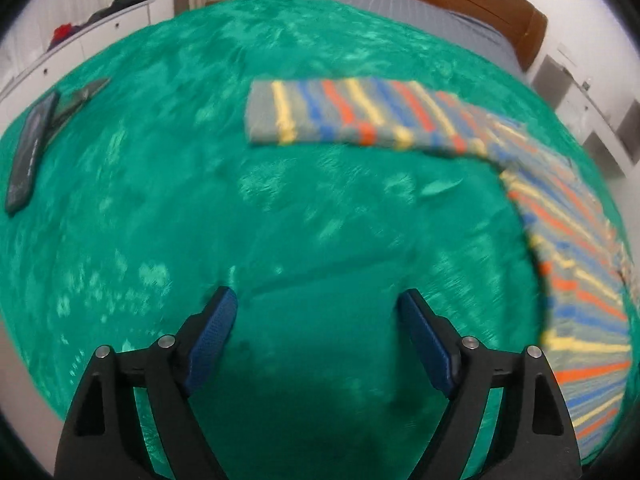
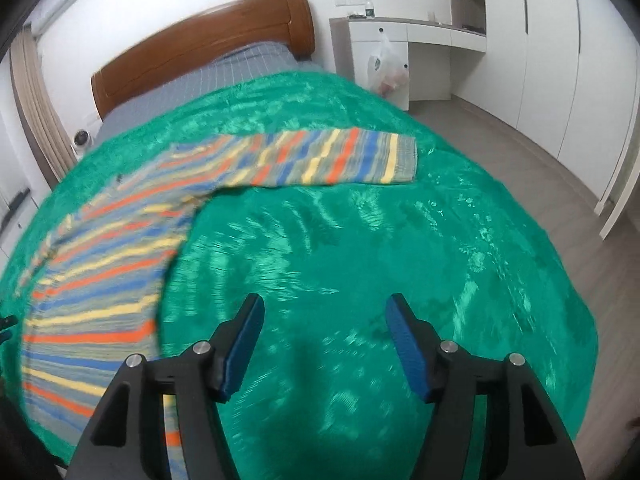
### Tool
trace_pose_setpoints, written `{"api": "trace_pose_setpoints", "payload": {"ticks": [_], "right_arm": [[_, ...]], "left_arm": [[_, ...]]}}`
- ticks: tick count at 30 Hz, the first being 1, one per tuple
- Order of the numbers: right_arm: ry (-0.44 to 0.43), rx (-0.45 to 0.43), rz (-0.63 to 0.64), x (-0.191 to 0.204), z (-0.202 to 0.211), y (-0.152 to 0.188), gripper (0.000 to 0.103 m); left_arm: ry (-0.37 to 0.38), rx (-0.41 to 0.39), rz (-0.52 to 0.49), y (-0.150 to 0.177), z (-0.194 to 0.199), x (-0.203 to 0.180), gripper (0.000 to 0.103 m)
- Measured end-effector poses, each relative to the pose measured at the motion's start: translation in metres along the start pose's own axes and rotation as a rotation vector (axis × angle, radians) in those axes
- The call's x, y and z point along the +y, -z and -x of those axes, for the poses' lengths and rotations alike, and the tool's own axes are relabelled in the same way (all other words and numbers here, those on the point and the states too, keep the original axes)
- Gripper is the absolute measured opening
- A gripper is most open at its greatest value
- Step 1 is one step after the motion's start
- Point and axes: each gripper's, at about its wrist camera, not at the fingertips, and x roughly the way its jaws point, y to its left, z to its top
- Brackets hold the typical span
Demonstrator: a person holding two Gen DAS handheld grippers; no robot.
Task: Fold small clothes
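Bedroom walls, a wooden headboard (image 2: 208,36) and white cupboards (image 2: 560,60) ring a bed spread with a shaggy green blanket (image 1: 160,200), and on that blanket lies the task's thing, a striped knit sweater (image 1: 360,116) in grey, yellow, blue and orange. It is laid out flat with both sleeves stretched outward: one sleeve reaches across the blanket in the left wrist view, the other sleeve (image 2: 340,158) ends in a ribbed cuff in the right wrist view, and the body runs down toward the lower edge between the two cameras. The left gripper (image 1: 316,308) hangs over bare blanket with its fingers spread wide and nothing between them; the right gripper (image 2: 324,312) is likewise parted and empty, just beside the sweater's hem. A dark phone-like slab (image 1: 28,152) lies well apart at the blanket's far side. By my reading, the garment is spread and released and the folding proper has not begun. The next move probably calls for each gripper to pinch a sleeve near its cuff and carry it inward across the chest, keeping the knit flat.
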Motion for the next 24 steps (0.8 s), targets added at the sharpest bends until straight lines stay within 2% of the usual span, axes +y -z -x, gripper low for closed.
{"api": "trace_pose_setpoints", "payload": {"ticks": [2, 4, 6, 8, 11, 19, 24], "right_arm": [[-0.002, 0.043, -0.027, -0.009, -0.015, 0.005, 0.063], [-0.036, 0.075, -0.089, -0.020, -0.023, 0.006, 0.065], [-0.087, 0.067, -0.155, -0.029, -0.026, 0.008, 0.069], [-0.116, 0.056, -0.183, -0.033, -0.027, 0.011, 0.073], [-0.140, 0.038, -0.207, -0.034, -0.027, 0.014, 0.079], [-0.111, 0.012, -0.162, -0.017, -0.033, 0.015, 0.094], [-0.104, 0.015, -0.141, -0.012, -0.037, 0.015, 0.098]], "left_arm": [[0.014, -0.053, -0.009, 0.009, 0.003, 0.006, 0.090], [0.012, -0.072, -0.023, 0.011, 0.004, 0.003, 0.096], [-0.020, -0.101, -0.049, 0.020, 0.004, -0.002, 0.099], [-0.038, -0.099, -0.078, 0.020, 0.002, -0.009, 0.103], [-0.047, -0.096, -0.098, 0.021, -0.004, -0.014, 0.103], [-0.006, -0.116, -0.053, 0.021, -0.004, -0.007, 0.103], [-0.004, -0.115, -0.052, 0.023, -0.004, -0.007, 0.103]]}}
